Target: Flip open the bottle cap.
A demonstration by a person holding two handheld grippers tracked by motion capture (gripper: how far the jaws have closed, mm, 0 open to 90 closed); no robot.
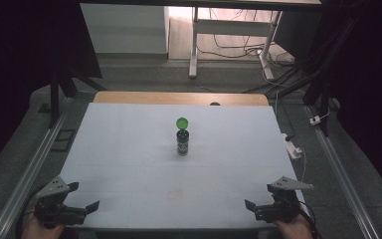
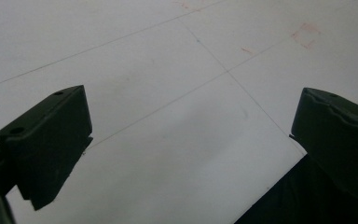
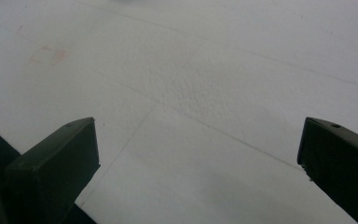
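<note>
Both spread wide and empty: left gripper (image 1: pixel 82 198), right gripper (image 1: pixel 256 196), resting at the near table (image 1: pixel 129 149) edge. Far ahead, between them, a small dark bottle (image 1: pixel 182 142), upright, green cap (image 1: pixel 182 123) beside it. Probably easy to tip over with a fast or off-centre reach, being narrow and open.

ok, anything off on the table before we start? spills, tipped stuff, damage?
One thing: the small dark jar stands upright mid-table with its round green lid off, lying just beyond it. No spill visible. Faint red marks on the white table cover. Both grippers, left and right, open, empty.
</note>
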